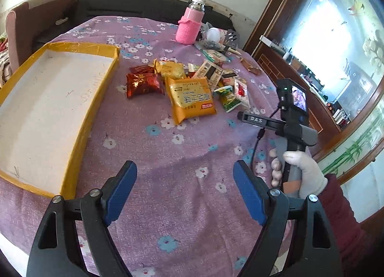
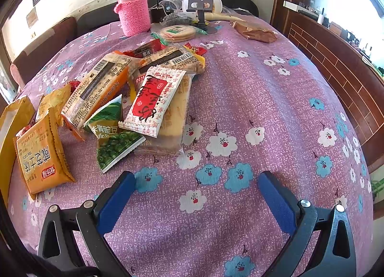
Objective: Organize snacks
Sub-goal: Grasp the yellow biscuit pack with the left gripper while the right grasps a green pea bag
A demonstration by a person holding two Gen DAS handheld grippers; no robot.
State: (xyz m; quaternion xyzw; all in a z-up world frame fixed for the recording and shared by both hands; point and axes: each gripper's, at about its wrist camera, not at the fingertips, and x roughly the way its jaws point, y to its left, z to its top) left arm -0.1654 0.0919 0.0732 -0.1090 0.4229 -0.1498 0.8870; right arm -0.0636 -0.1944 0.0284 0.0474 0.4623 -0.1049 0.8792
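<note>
From the left wrist camera, the left gripper [image 1: 184,193] hung above the desk [image 1: 182,157] with its blue fingers [image 1: 121,188] spread wide and nothing between them, only the purple flowered cloth below. At about ten o'clock lay a shallow yellow-rimmed tray [image 1: 79,133], its white floor bare; it looked like the place meant to receive the snacks, since nothing had been sorted into it yet. The snack pile [image 1: 187,85] sat toward twelve o'clock, just right of the tray's far corner, with a large orange biscuit packet [image 1: 192,99] nearest the camera and a red foil packet [image 1: 142,84] on the tray side. Beyond the pile, near one o'clock, stood a pink flask [image 1: 189,25] in a knitted sleeve among other clutter. At three o'clock a gloved hand [image 1: 304,171] held the handle of the right-hand tool, whose small screen faced this camera.

From the right wrist camera, the right gripper [image 2: 199,195] likewise had its fingers [image 2: 115,202] parted and empty, aimed down at bare cloth. The snacks spread from nine to eleven o'clock: the orange biscuit packet [image 2: 42,157] at nine, a green pea packet [image 2: 112,138] just beside it, and a red-and-white packet [image 2: 153,99] lying on top of a clear-wrapped cake. The heap was loose and overlapping, so the top or outlying packets seemed easiest to take first. The pink flask [image 2: 132,6] stood at eleven o'clock, well behind the pile.
</note>
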